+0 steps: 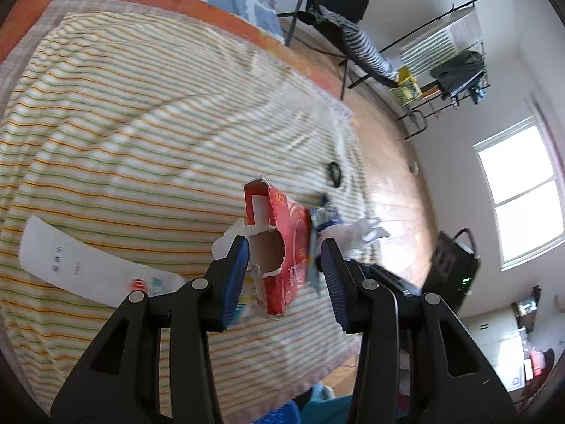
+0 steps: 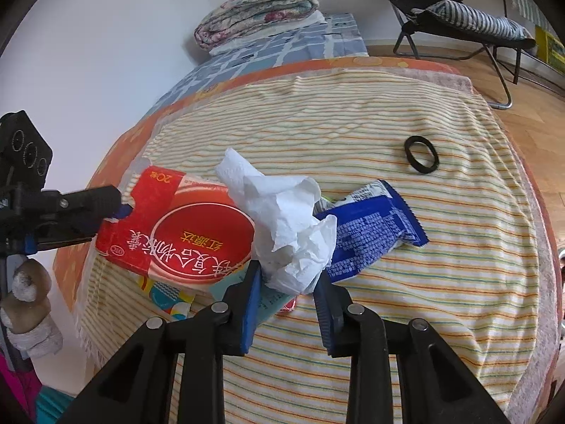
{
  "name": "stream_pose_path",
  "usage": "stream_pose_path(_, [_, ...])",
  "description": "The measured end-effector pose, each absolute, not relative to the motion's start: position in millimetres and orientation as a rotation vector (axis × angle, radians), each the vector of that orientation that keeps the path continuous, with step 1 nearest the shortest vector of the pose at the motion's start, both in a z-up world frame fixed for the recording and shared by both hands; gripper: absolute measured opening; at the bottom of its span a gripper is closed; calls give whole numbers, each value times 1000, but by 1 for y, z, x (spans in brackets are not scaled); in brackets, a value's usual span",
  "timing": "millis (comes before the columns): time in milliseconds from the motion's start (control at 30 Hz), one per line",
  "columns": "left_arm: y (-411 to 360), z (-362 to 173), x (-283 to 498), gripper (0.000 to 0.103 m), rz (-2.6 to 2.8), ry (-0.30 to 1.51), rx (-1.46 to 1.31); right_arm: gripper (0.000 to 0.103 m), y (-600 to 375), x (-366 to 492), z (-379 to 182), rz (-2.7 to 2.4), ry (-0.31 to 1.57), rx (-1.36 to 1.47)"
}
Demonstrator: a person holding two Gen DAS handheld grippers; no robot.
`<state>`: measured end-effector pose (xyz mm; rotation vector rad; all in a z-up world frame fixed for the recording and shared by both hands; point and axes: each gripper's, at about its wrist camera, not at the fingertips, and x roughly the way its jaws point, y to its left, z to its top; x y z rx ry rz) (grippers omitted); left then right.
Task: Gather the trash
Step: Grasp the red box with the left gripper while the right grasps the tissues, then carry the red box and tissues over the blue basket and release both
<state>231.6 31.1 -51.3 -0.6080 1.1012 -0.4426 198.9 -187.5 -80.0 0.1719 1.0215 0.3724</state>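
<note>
So the left tongs have the torn red cardboard box between the blue pads, jaws partly open; one pad sits right against the ripped end, but I honestly can't tell if the other pad is touching the box's side or just beside it. From the right wrist view you can see that same box at the left side of the pile, with the left tongs coming in from the left and touching its corner. The right tongs are closed on the bottom of the crumpled white paper tissue, both pads pressing into it. The tissue lies over the box and over the blue foil snack wrapper just to its right. All of this is on the striped yellow-and-orange cloth spread over a bed. A black rubber ring lies apart from the pile, farther back on the cloth. There's also a long white paper slip flat on the cloth.
</note>
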Motion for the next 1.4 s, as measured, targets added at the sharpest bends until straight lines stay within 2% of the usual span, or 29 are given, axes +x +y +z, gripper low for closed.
stream_pose_path(433, [-20,-34,241,43,-543,1071,-668,28,-217,186,-70,338,1003,202])
stream_pose_path(833, [-69,-25,239,43,-400,1042,-381,28,-234,181,-64,337,993,215])
stream_pose_path(867, [-71,-26,239,43,-380,1042,-344,28,-235,181,-64,337,992,216])
stream_pose_path(967, [-81,-35,238,20,-366,1064,-267,27,-238,181,-62,338,987,220])
stream_pose_path(1000, [-82,-38,237,17,-369,1060,-261,27,-239,181,-61,339,985,221])
stream_pose_path(1400, [-72,-15,220,15,-343,978,-220,26,-242,170,-48,352,953,220])
